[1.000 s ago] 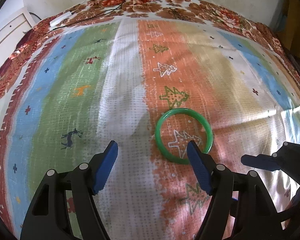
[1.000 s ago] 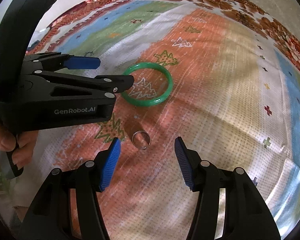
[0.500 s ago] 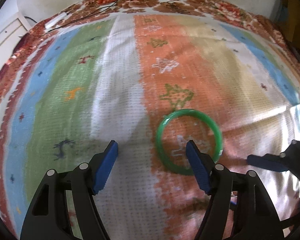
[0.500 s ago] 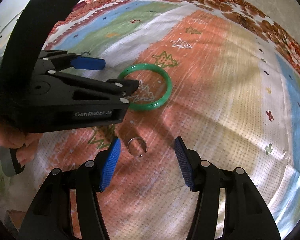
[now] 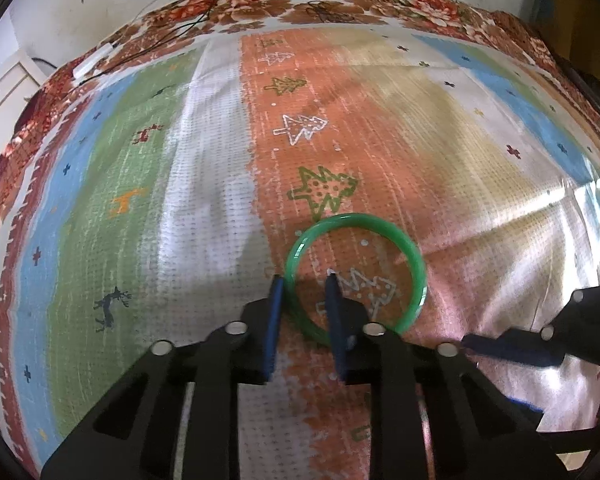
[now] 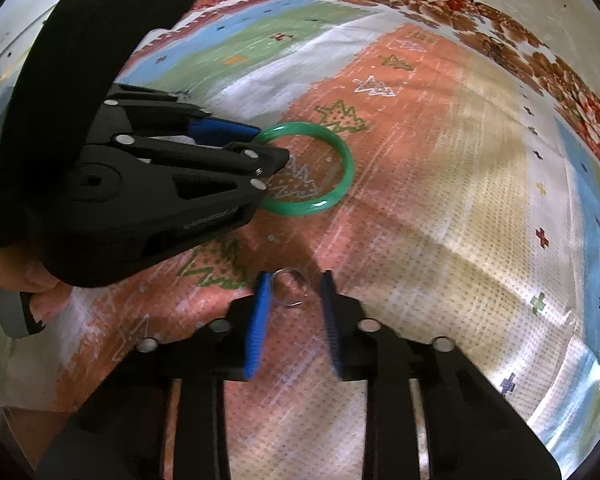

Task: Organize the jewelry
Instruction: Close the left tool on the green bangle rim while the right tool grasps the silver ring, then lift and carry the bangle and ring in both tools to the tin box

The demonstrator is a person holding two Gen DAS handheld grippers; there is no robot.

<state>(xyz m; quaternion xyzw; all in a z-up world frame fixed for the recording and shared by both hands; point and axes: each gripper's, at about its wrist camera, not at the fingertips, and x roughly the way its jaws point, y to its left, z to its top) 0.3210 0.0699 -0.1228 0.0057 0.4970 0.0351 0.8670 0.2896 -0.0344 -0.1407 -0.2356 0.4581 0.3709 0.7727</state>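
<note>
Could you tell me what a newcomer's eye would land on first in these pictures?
The bright green bangle lying on the orange stripe of the patterned cloth stands out first, with the left tool straddling its near-left rim. Close behind comes the small silver ring on the cloth between the fingers of the right tool.

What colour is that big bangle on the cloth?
The bangle is glossy green, clearest in the left wrist view.

A glossy green round bangle point(image 5: 354, 276) lies flat on orange patterned cloth; a small thin silver metal ring point(image 6: 289, 287) lies near, at its six o'clock.
</note>
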